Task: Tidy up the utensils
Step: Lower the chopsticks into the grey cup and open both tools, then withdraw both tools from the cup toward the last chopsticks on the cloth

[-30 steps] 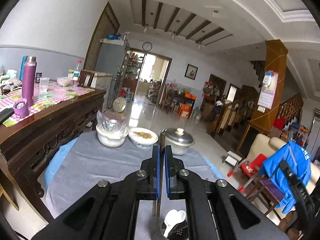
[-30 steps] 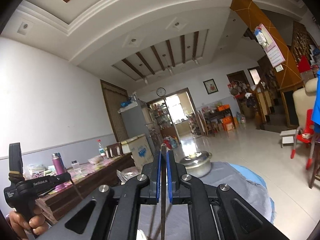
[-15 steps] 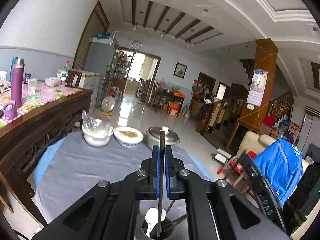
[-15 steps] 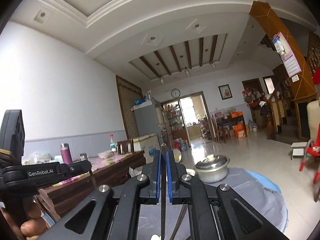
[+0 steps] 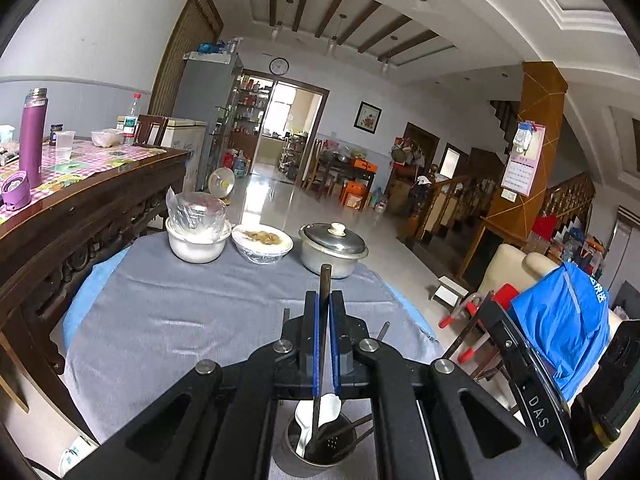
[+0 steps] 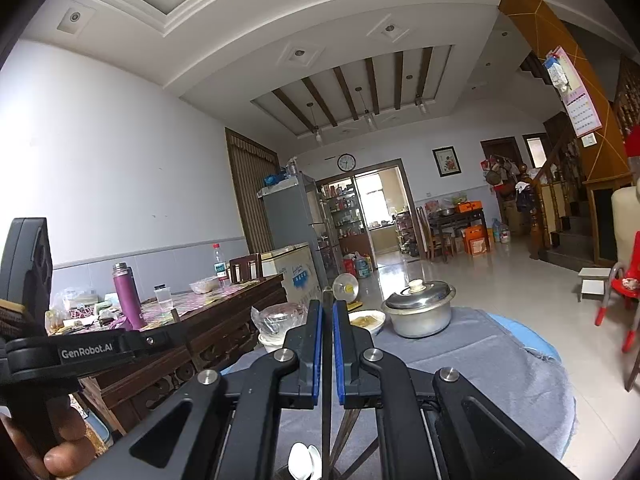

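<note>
My left gripper point(image 5: 323, 301) is shut on a dark chopstick point(image 5: 325, 276) that stands upright. Its lower end reaches into a steel utensil cup point(image 5: 289, 456) at the bottom of the left wrist view. A white spoon point(image 5: 308, 420) and other dark chopsticks point(image 5: 352, 428) lean in that cup. My right gripper point(image 6: 327, 310) is shut on a second thin chopstick point(image 6: 327, 424), also upright, above the white spoon point(image 6: 302, 460). Each tool shows in the other's view: the left tool point(image 6: 28, 320) in a hand, the right tool point(image 5: 532, 384) at the right.
A round table with a grey cloth point(image 5: 180, 320) carries a white bowl under plastic point(image 5: 196, 240), a food bowl point(image 5: 262, 242) and a lidded steel pot point(image 5: 334, 250) at its far edge. A wooden sideboard point(image 5: 80, 208) with a purple flask point(image 5: 32, 136) stands left. A blue jacket point(image 5: 560, 320) hangs on a chair at right.
Both grippers have sunk a little with their chopsticks still held. In the left wrist view the steel cup has come further into view under the jaws.
</note>
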`<state>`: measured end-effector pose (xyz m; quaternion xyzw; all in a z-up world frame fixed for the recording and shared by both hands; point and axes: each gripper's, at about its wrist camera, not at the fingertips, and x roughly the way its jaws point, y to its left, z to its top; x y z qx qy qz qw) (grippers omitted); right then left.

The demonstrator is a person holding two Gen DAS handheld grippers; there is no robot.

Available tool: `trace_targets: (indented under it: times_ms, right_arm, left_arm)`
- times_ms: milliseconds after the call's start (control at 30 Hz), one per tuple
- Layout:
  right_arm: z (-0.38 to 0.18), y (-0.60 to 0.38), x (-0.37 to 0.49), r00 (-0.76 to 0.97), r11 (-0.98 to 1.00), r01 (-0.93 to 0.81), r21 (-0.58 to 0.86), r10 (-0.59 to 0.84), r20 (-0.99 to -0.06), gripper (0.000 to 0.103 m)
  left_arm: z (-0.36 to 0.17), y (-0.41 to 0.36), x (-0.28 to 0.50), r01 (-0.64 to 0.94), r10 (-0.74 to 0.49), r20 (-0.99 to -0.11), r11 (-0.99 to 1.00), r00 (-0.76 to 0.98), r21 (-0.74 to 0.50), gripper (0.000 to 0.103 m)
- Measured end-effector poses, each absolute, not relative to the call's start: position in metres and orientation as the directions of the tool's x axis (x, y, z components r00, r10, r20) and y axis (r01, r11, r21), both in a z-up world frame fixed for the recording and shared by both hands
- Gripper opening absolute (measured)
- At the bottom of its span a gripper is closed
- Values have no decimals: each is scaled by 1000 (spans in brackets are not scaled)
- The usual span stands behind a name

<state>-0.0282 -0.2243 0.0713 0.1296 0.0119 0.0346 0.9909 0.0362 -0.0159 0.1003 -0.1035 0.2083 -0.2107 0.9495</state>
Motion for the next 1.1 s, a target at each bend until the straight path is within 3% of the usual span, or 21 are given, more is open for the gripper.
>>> trace_targets:
  times_ms: [333,967,1100]
  right_arm:
    - [73,-218,-25,996,960,-68,271,81,-40,6]
    - [61,-205,-21,988,958,-85,272,116,-99,6]
    - [53,-207,-11,981,952,-93,290,137,-135,6]
  left_arm:
    - [95,-16,28,338,-414,-376,906,829,-253,5]
    - [82,-17,17,198,-199,-420,979,885,-45,5]
    - [71,-7,24,180,-186,-456,982,870,-57,5]
